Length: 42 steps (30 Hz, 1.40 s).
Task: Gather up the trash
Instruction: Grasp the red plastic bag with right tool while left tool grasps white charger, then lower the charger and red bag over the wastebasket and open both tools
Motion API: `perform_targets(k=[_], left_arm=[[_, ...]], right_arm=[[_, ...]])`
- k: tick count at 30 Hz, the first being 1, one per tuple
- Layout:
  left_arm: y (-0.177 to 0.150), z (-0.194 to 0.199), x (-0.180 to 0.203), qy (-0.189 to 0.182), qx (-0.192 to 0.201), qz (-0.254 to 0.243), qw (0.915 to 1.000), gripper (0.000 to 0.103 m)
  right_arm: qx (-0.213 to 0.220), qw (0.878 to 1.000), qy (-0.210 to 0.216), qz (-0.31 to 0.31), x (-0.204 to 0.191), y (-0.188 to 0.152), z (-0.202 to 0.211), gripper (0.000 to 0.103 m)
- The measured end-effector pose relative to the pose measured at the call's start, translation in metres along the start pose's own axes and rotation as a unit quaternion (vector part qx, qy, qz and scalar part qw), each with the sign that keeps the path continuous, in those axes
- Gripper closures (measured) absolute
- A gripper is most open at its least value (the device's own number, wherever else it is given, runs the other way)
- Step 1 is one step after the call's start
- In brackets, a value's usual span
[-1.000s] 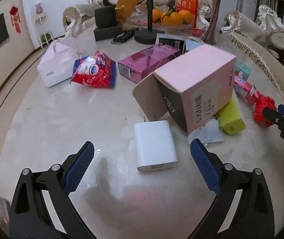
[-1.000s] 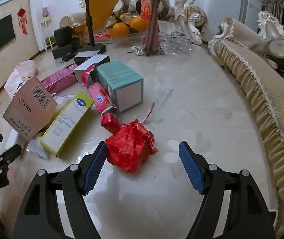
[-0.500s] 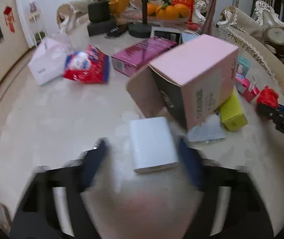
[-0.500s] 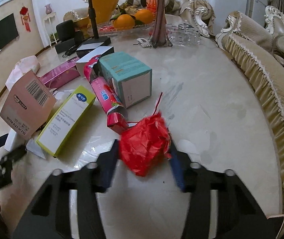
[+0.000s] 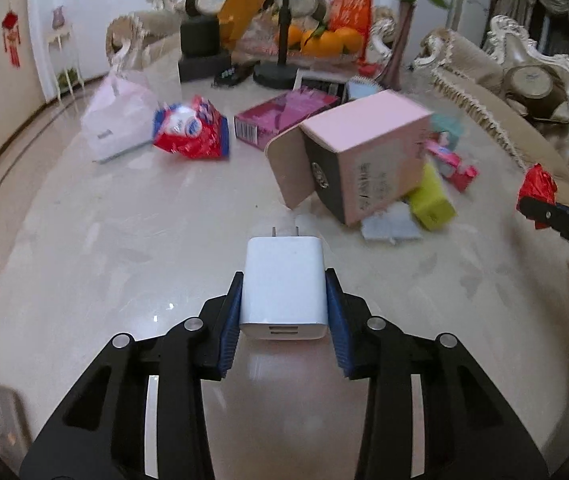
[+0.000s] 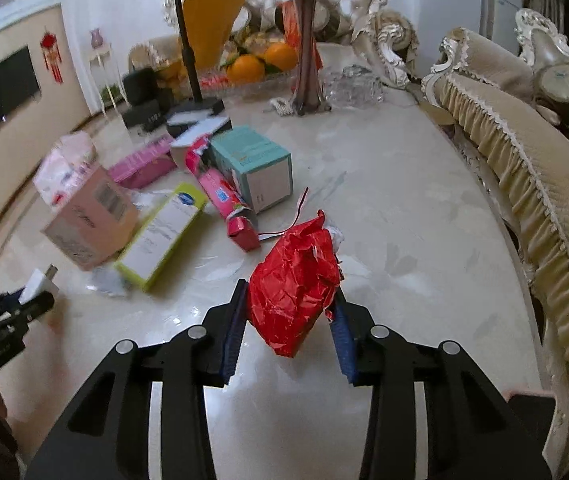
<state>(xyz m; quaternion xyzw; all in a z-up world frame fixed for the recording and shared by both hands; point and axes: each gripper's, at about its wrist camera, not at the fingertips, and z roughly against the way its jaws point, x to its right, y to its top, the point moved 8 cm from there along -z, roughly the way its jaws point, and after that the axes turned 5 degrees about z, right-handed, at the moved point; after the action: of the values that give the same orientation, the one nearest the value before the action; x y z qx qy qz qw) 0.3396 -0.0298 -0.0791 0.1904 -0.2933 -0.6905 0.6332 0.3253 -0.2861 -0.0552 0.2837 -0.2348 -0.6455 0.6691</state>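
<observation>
Trash is barely cleared: the left tool (image 5: 284, 300) pinches a white charger (image 5: 284, 284) and the right tool (image 6: 290, 312) pinches a red wrapper ball (image 6: 296, 292), both near the front of the table (image 6: 396, 216). Boxes (image 6: 250, 164) and wrappers farther back remain to collect.

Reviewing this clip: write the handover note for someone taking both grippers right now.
Left gripper: shut on the white charger, prongs pointing away.
Right gripper: shut on the red crumpled wrapper.
Left on the table: pink box, yellow-green box, teal box, magenta box, red-blue packet, white bag.
No bin is in view; both held items need dropping off.
</observation>
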Motion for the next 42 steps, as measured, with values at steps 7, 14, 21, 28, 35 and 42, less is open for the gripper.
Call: perform_targets(k=[7, 14, 21, 28, 35, 42], left_arm=[[-0.047, 0.091, 0.015, -0.061, 0.039, -0.017, 0.9972, 0.064], [-0.146, 0.162, 0.052, -0.122, 0.016, -0.065, 0.9903, 0.064], [-0.260, 0.153, 0.064, -0.132, -0.085, -0.073, 0.9850, 0.064], [-0.320, 0.084, 0.066, -0.127, -0.199, -0.075, 0.9688, 0.064], [-0.330, 0.057, 0.064, -0.121, -0.224, -0.068, 0.9647, 0.064], [-0.321, 0.050, 0.046, -0.085, -0.199, -0.039, 0.9756, 0.011]], right_arm=[[0.038, 0.996, 0.072, 0.023, -0.037, -0.054, 0.084, 0.066], [0.022, 0.986, 0.151, 0.072, -0.097, -0.146, 0.159, 0.066], [-0.072, 0.980, 0.173, 0.071, -0.115, -0.235, 0.150, 0.066], [-0.179, 0.969, 0.142, 0.097, -0.124, -0.294, 0.080, 0.066], [-0.191, 0.966, 0.124, 0.120, -0.133, -0.308, 0.059, 0.065], [-0.199, 0.968, 0.112, 0.103, -0.119, -0.318, 0.059, 0.032]])
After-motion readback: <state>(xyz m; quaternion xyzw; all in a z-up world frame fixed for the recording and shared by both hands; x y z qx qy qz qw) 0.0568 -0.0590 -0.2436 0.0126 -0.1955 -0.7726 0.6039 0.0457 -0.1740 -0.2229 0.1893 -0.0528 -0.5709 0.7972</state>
